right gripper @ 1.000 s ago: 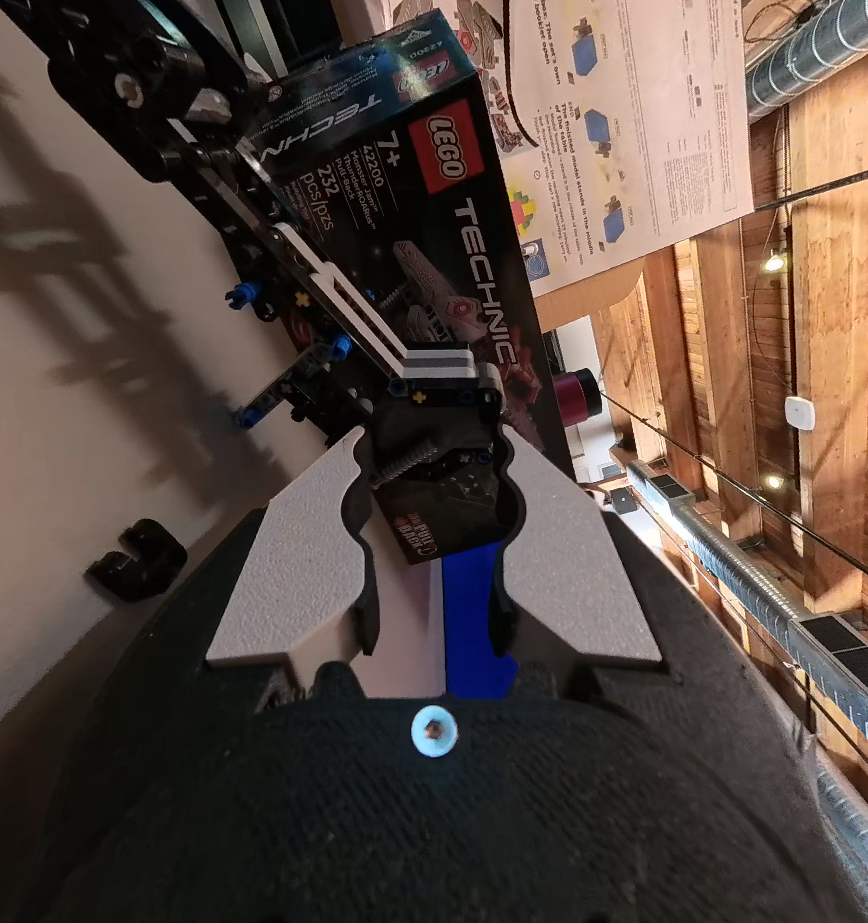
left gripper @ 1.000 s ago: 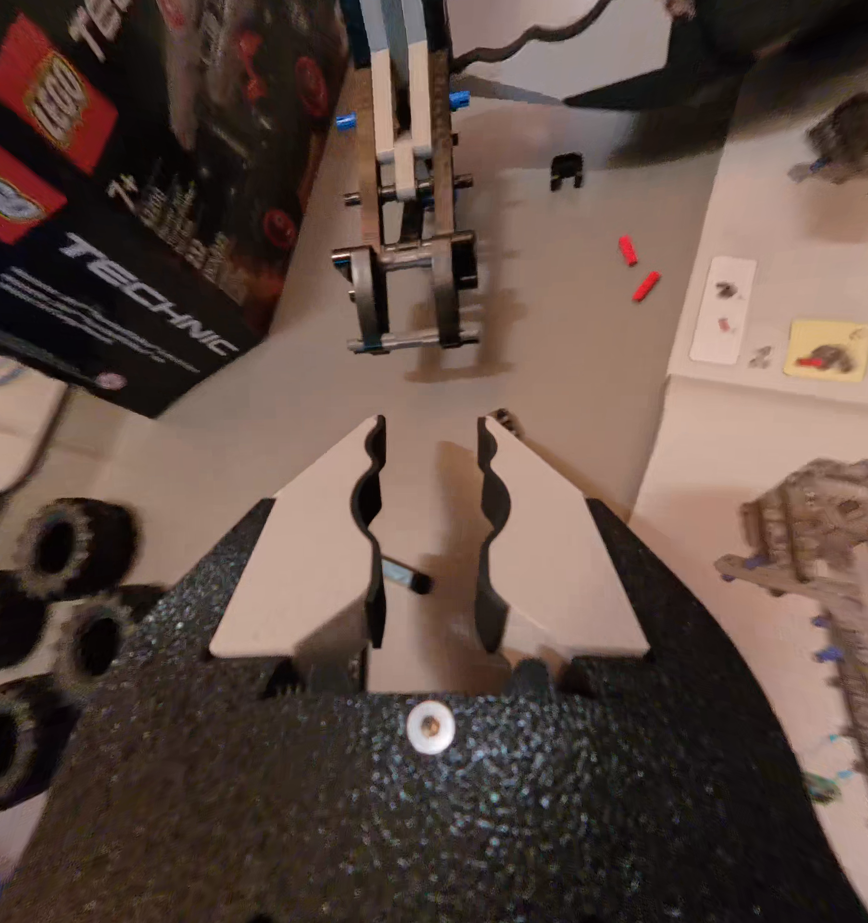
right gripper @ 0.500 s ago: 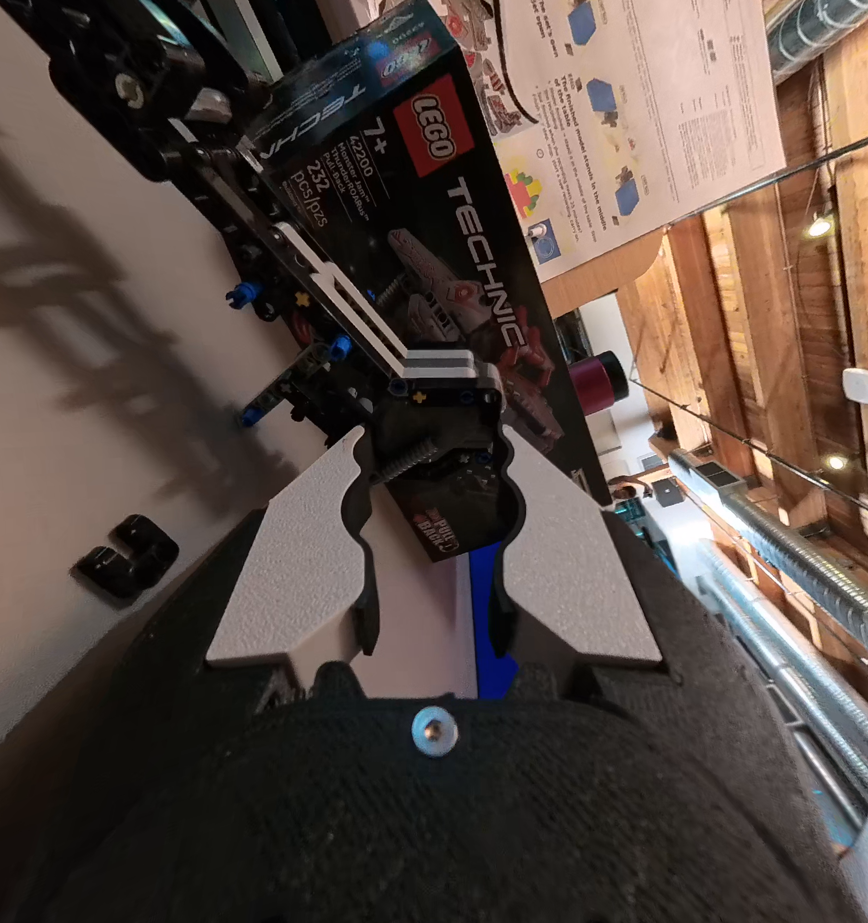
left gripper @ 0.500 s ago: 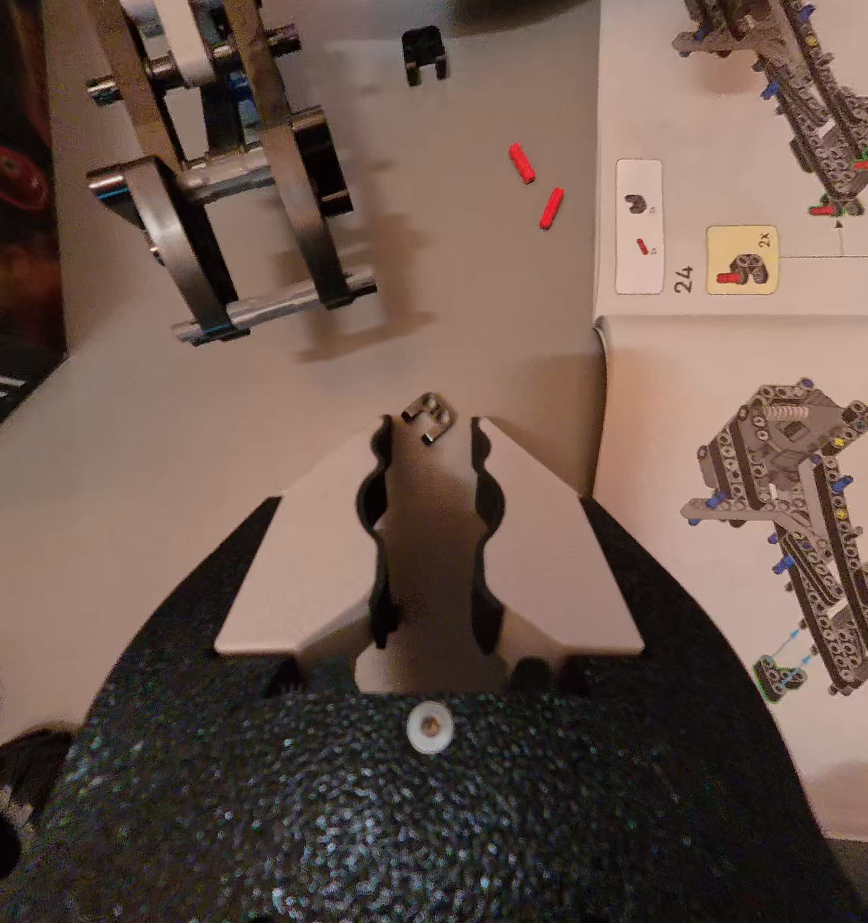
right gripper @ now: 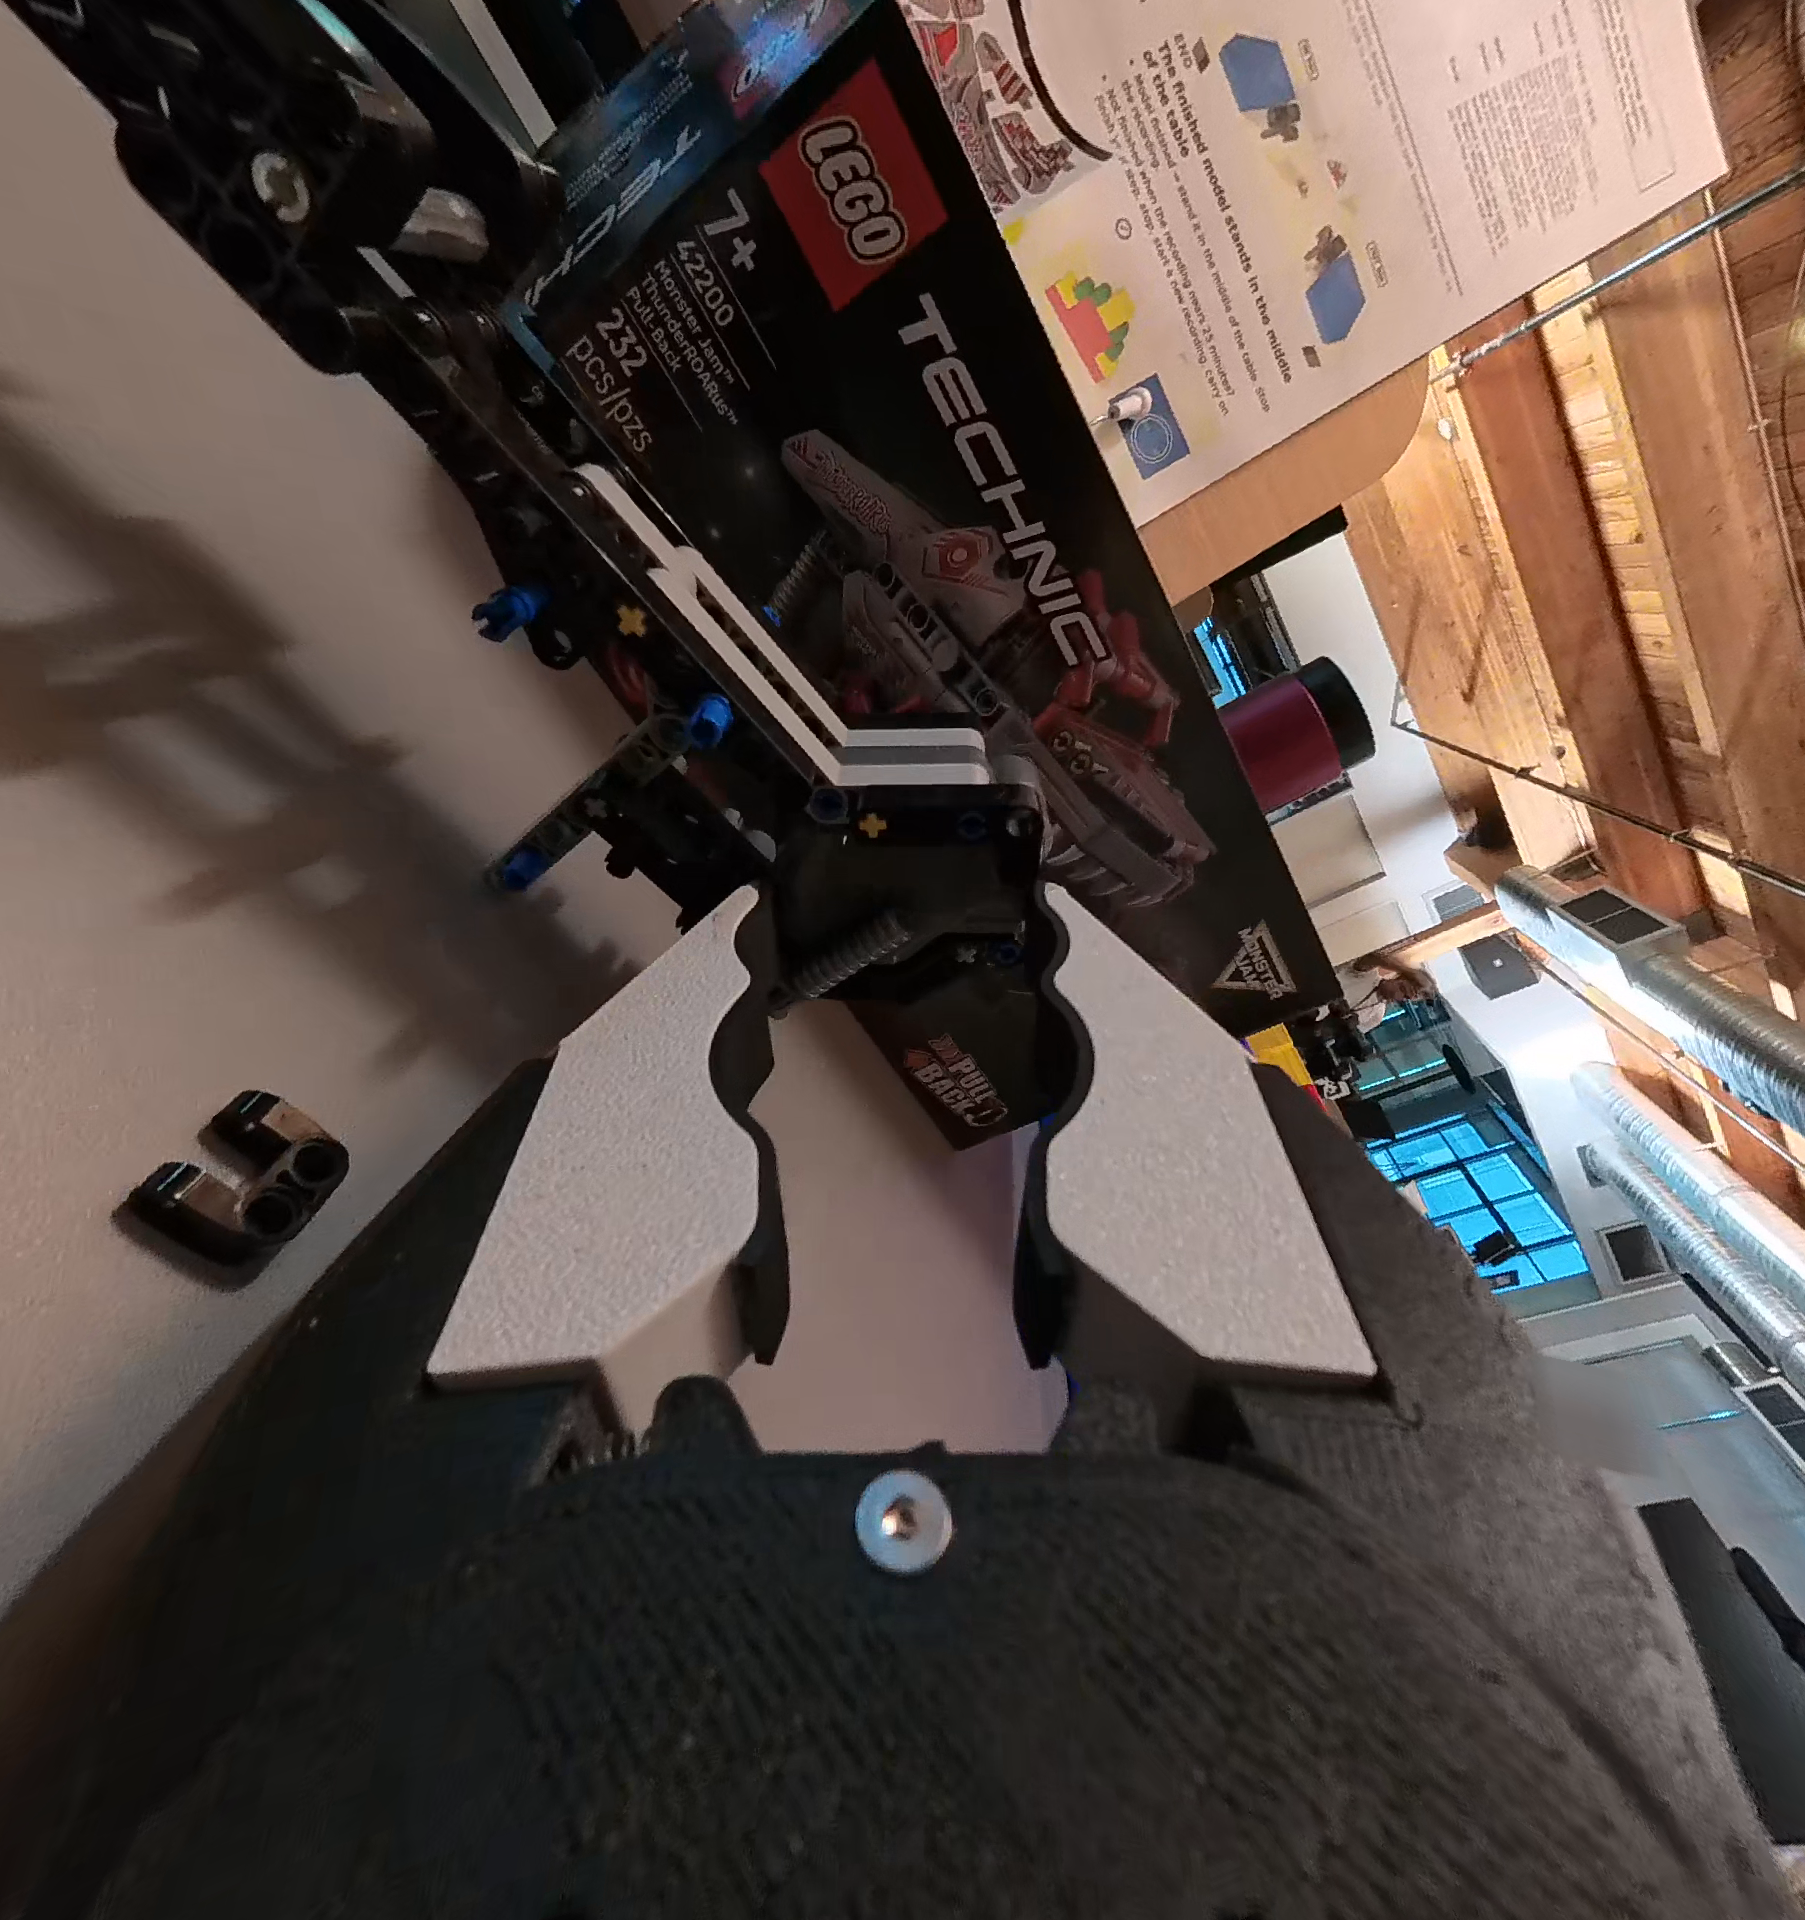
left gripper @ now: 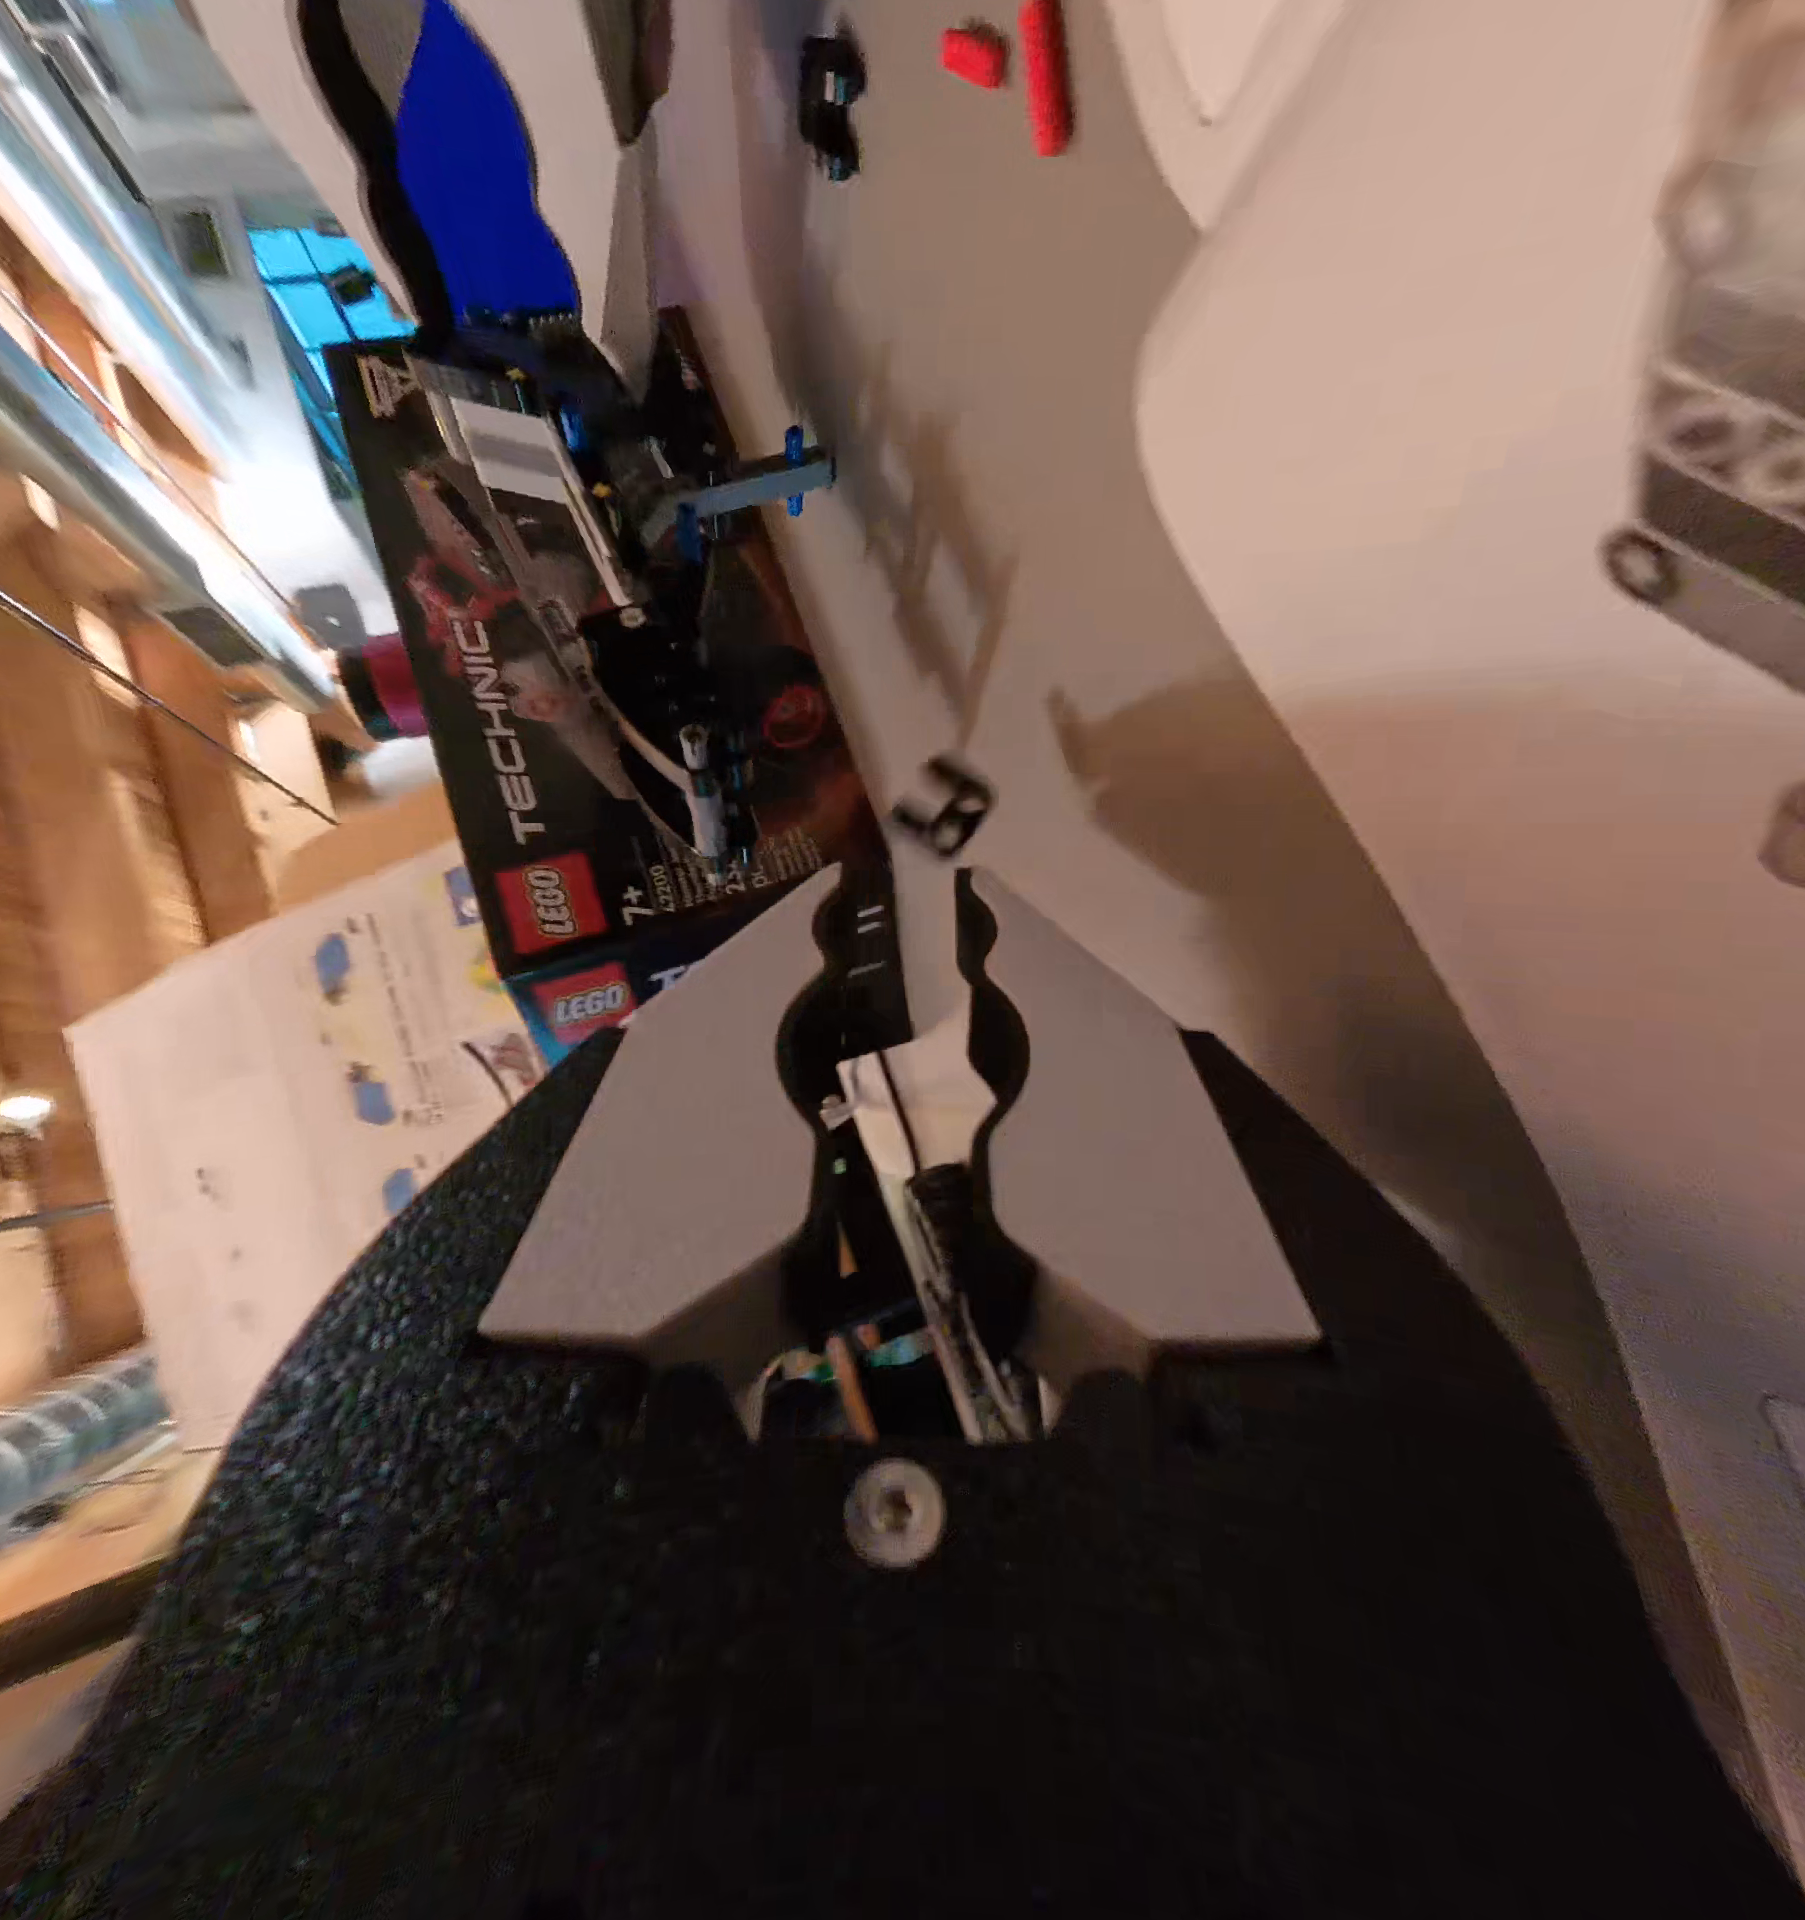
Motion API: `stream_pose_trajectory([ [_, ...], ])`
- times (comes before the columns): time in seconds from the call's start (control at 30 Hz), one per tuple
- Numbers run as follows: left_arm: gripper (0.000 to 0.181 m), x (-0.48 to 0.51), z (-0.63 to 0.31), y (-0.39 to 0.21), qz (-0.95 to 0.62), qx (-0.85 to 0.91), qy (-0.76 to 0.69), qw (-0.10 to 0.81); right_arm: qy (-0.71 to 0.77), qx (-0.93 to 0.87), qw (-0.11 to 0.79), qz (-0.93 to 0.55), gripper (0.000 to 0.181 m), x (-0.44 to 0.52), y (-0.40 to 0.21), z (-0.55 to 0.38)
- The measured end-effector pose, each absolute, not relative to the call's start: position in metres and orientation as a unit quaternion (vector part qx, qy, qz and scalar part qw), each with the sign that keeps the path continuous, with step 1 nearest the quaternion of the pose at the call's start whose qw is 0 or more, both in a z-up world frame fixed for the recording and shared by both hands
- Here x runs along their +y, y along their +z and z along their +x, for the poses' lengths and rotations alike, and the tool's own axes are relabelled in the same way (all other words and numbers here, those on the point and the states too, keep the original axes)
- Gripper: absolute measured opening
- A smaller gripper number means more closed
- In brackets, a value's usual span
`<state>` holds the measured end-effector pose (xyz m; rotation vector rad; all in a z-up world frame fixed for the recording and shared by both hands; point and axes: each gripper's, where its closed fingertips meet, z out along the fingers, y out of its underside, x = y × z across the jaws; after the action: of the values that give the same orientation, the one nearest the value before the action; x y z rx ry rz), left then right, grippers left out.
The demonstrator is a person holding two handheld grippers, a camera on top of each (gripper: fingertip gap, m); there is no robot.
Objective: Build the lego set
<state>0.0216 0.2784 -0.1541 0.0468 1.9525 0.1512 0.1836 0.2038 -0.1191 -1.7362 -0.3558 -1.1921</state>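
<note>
My right gripper (right gripper: 903, 920) is shut on the black pull-back motor block of the partly built Lego model (right gripper: 908, 831), holding it tilted above the white table (right gripper: 98, 779). The model's long black and white frame (right gripper: 669, 582) reaches away from the fingers. My left gripper (left gripper: 890, 899) is open and empty, rolled sideways, low over the table. A small dark connector piece (left gripper: 942, 807) lies just ahead of its fingertips, not touching them. The held model (left gripper: 617, 520) and the right gripper's fingers (left gripper: 378, 156) show further off in the left wrist view.
The dark Lego box (right gripper: 929, 436) stands behind the model and also shows in the left wrist view (left gripper: 524, 727). A black angled connector (right gripper: 243, 1174) lies on the table. Two red pins (left gripper: 1043, 73) and a black piece (left gripper: 830, 104) lie beside the open instruction booklet (left gripper: 1500, 468). Some 20 cm of space lies between my two pairs of fingers.
My left gripper has swung right, away from the black tyres, then rolled sideways and dropped low behind the small dark connector. My right gripper keeps its hold on the model, turning slightly.
</note>
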Motion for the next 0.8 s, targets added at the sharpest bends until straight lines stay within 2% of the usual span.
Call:
stream_pose_trajectory([
  [0.13,0.024,0.284,0.016,-0.162,0.022,0.839,0.074,0.538,-0.485,-0.141,0.484,-0.715,0.045,0.203,-0.120,0.185],
  [0.23,0.023,0.287,0.015,-0.160,-0.072,0.858,0.006,0.508,-0.484,-0.140,0.485,-0.715,0.045,0.203,-0.120,0.185],
  [0.4,0.024,0.289,0.018,-0.160,-0.345,0.846,-0.181,0.364,-0.485,-0.142,0.485,-0.714,0.045,0.203,-0.119,0.184],
  [0.47,0.024,0.282,0.019,-0.165,-0.435,0.821,-0.244,0.277,-0.485,-0.143,0.486,-0.713,0.045,0.203,-0.120,0.184],
  [0.5,0.024,0.278,0.018,-0.167,-0.452,0.817,-0.264,0.242,-0.485,-0.143,0.485,-0.713,0.045,0.203,-0.119,0.184],
  [0.57,0.012,0.281,0.019,-0.169,-0.429,0.830,-0.259,0.247,-0.484,-0.144,0.486,-0.713,0.045,0.203,-0.119,0.184],
  [0.63,0.011,0.289,0.017,-0.175,-0.414,0.843,-0.229,0.258,-0.484,-0.143,0.486,-0.714,0.045,0.203,-0.120,0.184],
  [0.8,0.013,0.284,0.013,-0.184,-0.453,0.832,-0.247,0.205,-0.484,-0.145,0.486,-0.713,0.045,0.204,-0.119,0.184],
])
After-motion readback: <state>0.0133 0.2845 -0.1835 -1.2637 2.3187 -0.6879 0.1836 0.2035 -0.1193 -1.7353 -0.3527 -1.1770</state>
